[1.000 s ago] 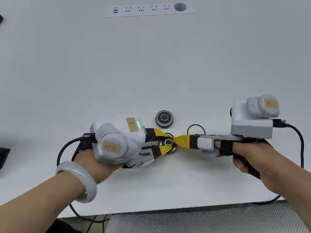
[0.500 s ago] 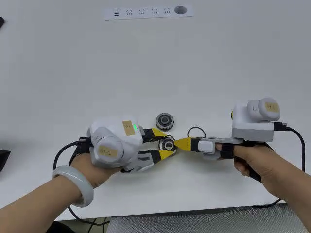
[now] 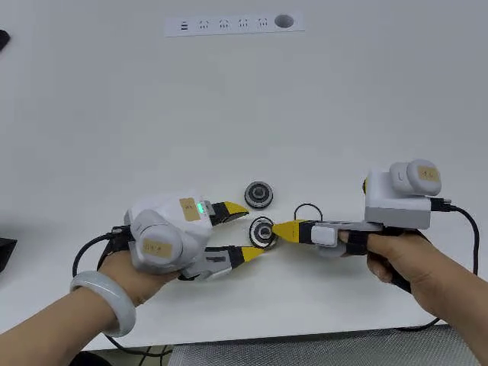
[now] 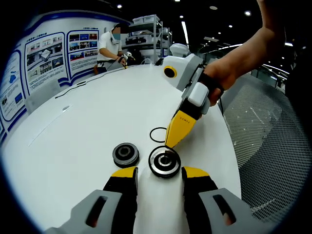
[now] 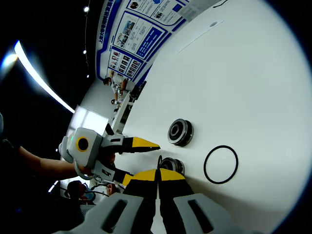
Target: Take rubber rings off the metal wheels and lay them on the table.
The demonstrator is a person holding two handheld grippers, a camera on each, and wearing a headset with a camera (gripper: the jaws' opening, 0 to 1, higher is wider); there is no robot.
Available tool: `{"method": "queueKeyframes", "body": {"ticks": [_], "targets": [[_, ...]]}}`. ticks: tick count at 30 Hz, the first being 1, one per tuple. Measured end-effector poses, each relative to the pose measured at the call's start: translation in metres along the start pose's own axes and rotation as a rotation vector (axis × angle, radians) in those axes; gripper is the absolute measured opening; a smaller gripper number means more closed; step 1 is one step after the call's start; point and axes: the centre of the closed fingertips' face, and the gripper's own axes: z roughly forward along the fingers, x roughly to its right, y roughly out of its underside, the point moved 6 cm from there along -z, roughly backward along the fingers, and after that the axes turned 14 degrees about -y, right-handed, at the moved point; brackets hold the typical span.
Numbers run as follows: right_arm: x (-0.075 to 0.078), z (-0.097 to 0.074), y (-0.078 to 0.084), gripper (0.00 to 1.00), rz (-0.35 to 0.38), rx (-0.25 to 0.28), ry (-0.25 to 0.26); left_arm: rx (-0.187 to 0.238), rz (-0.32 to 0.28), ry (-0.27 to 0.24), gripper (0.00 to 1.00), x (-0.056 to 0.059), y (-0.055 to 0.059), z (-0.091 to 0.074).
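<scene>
Near wheel (image 3: 263,231) lies flat on the white table (image 3: 152,114), close to my edge. It's dark w/ a shiny metal face up.

L gripper (image 3: 242,229) comes at the near wheel from one side. Its tongs are spread wide, one yellow tip on each side of the near wheel. There's a small gap on both sides, so no touch.

R gripper (image 3: 276,229) comes at the near wheel from the other side. Its tongs are pressed together into one yellow point. That point sits right at the near wheel's rim. I can't tell if sth thin is nipped in there.

Loose rubber ring (image 3: 307,212) is thin and black. It lies flat on the table just beside the near wheel, right behind the R gripper's tip.

Far wheel (image 3: 258,194) sits just past the near wheel, away from me, not touching it.

Power strip (image 3: 232,23) is well past the near wheel, at the far side of the table.

A pale bangle (image 3: 103,301) is on the wrist behind the L gripper.
</scene>
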Motion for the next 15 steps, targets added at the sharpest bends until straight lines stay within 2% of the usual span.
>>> {"method": "queueKeyframes", "body": {"ticks": [15], "targets": [[-0.0082,-0.0011,-0.0010,0.02,-0.001,0.027,-0.020,-0.009,-0.019,-0.031,0.44,-0.0055,0.0062,-0.0071]]}}
